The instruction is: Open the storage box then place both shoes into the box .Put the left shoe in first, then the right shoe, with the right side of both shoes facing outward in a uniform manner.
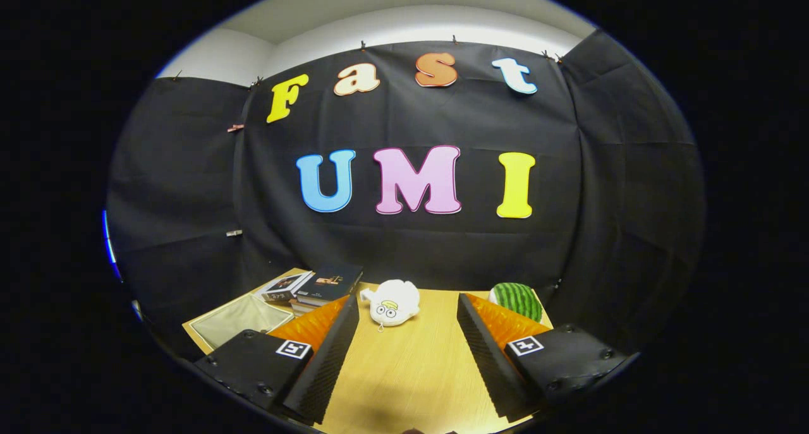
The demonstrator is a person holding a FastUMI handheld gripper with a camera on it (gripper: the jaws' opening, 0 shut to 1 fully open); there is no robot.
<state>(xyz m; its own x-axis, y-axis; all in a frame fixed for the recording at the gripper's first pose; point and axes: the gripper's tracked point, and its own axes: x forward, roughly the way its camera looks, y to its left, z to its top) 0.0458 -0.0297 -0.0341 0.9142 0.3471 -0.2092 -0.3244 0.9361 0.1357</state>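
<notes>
My tongs (407, 323) stand wide apart and hold nothing; only the bare wooden surface (404, 371) lies between the two fingers. The relation that matters is the side: the one thing I see that could be the storage box (243, 320) lies to the left of my left finger (328, 352), near it, partly hidden behind the finger's body. It is a pale, shallow, square container with its mouth up and no lid on it, so it seems open, but I cannot tell surely that it is the task's box. I make out no shoe inside it, as far as its bottom shows. I take this box as my landmark. Just behind it is a small pile of books (322, 285). To its right, beyond my fingertips and about between them, lies a white plush toy (392, 302). Further right from the box, behind my right finger (490, 352), sits a round green striped thing like a watermelon (519, 300). To reach the box, I judge my tongs must turn to the left.
</notes>
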